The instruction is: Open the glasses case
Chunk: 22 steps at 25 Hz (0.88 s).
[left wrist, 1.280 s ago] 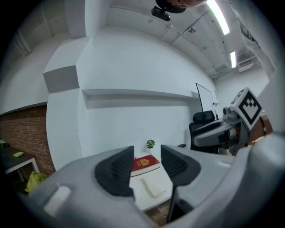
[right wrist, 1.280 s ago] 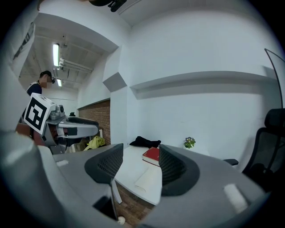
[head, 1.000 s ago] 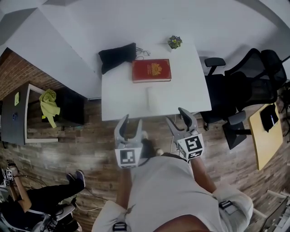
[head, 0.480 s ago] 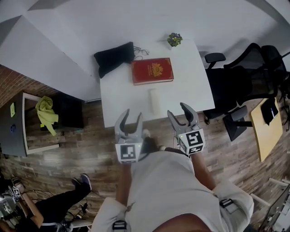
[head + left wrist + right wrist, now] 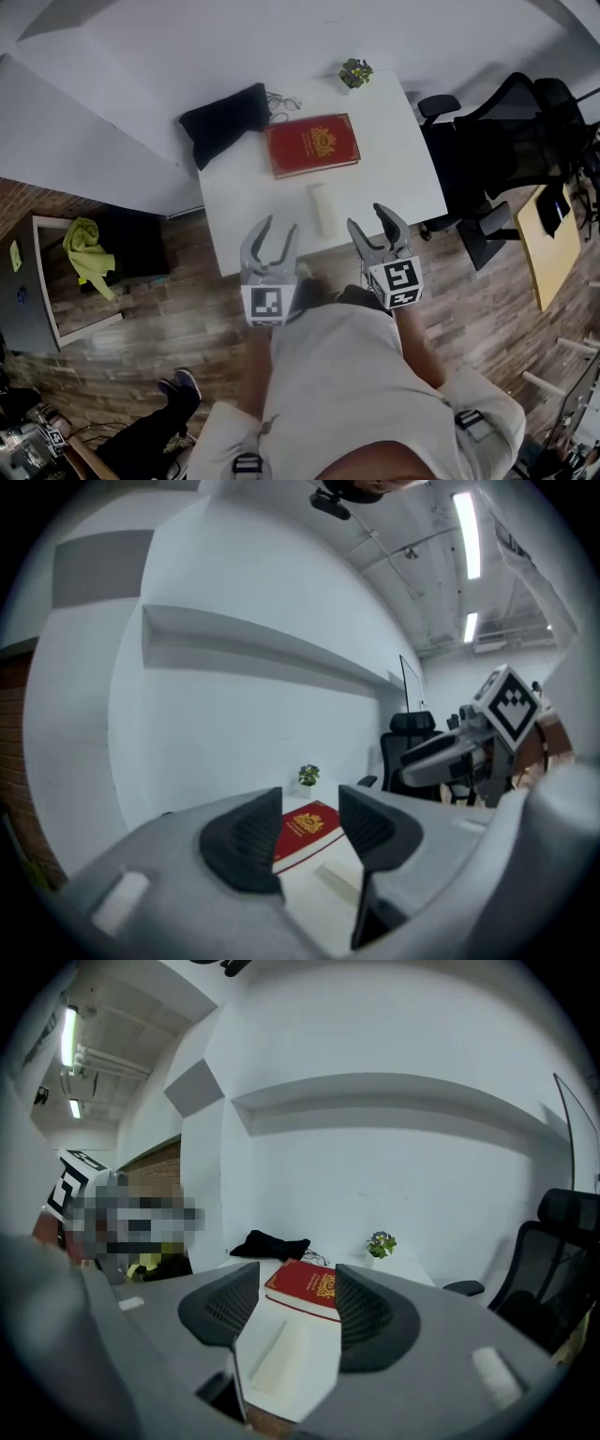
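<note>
You had the glasses case (image 5: 323,209) on the worktop (image 5: 234,202) nr its front edge, long axis running away from you, ahead btwn left claw (image 5: 277,227) & right claw (image 5: 367,217). Both gaped, empty; the right looked better lined up.

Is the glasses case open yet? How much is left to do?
Not yet. Done: nothing; the white glasses case lies on the table, looking closed. In hand: the left gripper and right gripper hang at the table's near edge, jaws apart, holding nothing. Left: take hold of the glasses case and lift its lid.
</note>
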{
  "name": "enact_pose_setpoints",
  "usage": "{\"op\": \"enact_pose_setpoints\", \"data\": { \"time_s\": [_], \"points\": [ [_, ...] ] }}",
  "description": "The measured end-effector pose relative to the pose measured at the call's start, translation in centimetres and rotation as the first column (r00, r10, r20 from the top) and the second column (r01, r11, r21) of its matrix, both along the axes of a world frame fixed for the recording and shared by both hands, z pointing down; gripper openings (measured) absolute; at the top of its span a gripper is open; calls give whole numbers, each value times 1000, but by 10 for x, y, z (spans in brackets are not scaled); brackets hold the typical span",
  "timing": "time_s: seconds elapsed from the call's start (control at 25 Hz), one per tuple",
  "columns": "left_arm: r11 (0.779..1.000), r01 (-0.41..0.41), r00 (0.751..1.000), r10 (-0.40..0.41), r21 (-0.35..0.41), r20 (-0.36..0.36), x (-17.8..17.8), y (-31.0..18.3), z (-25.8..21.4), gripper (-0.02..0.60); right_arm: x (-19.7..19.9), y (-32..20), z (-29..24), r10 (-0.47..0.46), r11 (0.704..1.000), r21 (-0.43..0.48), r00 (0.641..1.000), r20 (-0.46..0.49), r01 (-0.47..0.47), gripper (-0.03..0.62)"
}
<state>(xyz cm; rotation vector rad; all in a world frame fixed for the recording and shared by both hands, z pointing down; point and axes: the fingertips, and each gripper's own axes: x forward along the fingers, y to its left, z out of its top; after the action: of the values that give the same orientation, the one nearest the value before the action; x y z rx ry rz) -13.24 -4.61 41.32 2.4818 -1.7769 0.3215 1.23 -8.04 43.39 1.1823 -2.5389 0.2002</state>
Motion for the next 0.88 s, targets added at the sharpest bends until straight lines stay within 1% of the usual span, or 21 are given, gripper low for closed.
{"op": "enact_pose_setpoints", "data": {
  "time_s": [0.24, 0.52, 0.88],
  "points": [
    [997, -72, 997, 72, -17, 11, -7, -16, 24, 186, -13, -7, 26, 20, 999, -44, 998, -55, -22, 255],
    [991, -121, 993, 121, -63, -2, -8, -32, 48, 183, -17, -14, 54, 28, 994, -101, 995, -100, -38, 255],
    [977, -167, 986, 169, -129, 6, -4, -49, 83, 179, -29, -25, 94, -22, 982, -190, 990, -140, -5, 255]
  ]
}}
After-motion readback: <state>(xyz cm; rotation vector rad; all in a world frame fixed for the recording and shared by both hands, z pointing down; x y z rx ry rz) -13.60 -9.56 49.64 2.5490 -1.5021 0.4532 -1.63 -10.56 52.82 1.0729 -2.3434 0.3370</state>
